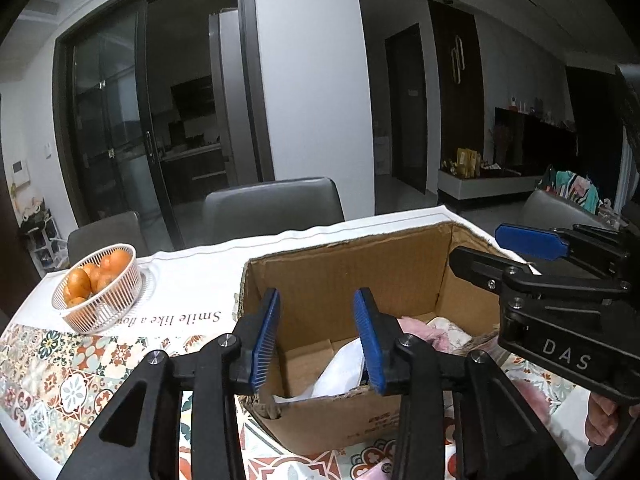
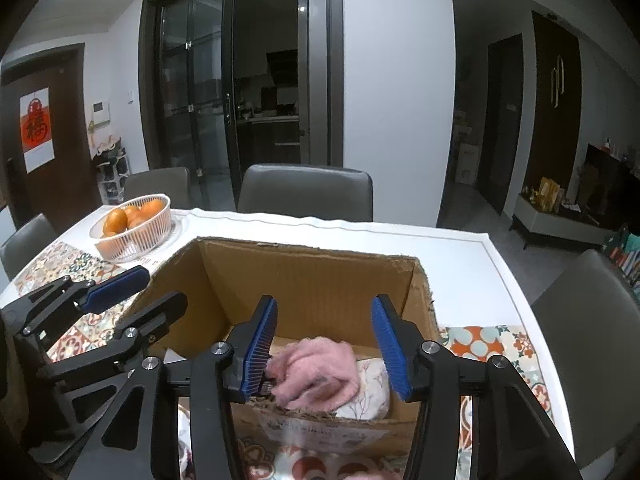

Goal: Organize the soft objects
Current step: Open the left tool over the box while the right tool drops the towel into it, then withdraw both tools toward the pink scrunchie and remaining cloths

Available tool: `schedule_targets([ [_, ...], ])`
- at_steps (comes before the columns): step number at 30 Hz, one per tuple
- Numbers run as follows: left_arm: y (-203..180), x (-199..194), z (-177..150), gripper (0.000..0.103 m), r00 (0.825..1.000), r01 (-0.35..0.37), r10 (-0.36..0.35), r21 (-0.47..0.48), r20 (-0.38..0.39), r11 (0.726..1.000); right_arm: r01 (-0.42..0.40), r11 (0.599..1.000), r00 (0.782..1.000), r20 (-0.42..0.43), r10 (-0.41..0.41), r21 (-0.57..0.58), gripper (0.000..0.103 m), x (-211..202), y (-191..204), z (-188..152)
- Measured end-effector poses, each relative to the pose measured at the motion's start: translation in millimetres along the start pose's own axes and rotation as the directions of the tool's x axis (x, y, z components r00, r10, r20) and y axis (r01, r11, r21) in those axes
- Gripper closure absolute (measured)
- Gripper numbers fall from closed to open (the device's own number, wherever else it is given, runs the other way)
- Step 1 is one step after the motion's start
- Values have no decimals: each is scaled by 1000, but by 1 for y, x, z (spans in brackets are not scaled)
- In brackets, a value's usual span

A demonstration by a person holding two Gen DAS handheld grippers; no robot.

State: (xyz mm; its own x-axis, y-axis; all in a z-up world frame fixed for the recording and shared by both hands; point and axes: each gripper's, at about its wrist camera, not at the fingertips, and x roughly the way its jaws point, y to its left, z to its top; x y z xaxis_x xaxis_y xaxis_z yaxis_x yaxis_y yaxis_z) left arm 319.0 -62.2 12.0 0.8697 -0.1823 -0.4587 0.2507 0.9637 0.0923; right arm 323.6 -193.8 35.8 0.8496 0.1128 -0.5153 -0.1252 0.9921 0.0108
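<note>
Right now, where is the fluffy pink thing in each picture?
Left wrist view: the fluffy pink thing peeks out inside the cardboard box, right of centre.
Right wrist view: it lies low in the middle, in the box.
Shared landmark: the basket of oranges.

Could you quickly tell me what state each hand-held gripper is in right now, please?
Left hand-held gripper: open, holding nothing, over the cardboard box.
Right hand-held gripper: open, holding nothing; the pink fuzzy cloth lies in the box below.

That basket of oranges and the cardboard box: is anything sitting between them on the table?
Nothing sits there. Between the basket and the box the right wrist view shows only bare tablecloth.
</note>
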Motion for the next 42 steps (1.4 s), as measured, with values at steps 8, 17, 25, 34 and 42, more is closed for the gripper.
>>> schedule_targets([
  [8,1,-30,5,62,999,3,-3,-12,39,1000,11,1000,999,46,-12,17,52,-27,3,4],
  [17,0,-66,5,59,997,-12,14,-18,81,1000,37,998,995,93,-41,42,52,-62,3,0],
  [25,0,-93,-6,57,995,-22,25,-29,99,999,82,996,987,139,-86,32,39,-92,11,-9],
  [34,-2,-117,-23,55,993,-44,48,-41,108,998,133,990,974,177,-139,45,29,-121,16,-27],
  [42,-5,-133,-46,51,992,-60,66,-64,104,996,133,988,974,174,-144,72,27,-133,14,-47],
])
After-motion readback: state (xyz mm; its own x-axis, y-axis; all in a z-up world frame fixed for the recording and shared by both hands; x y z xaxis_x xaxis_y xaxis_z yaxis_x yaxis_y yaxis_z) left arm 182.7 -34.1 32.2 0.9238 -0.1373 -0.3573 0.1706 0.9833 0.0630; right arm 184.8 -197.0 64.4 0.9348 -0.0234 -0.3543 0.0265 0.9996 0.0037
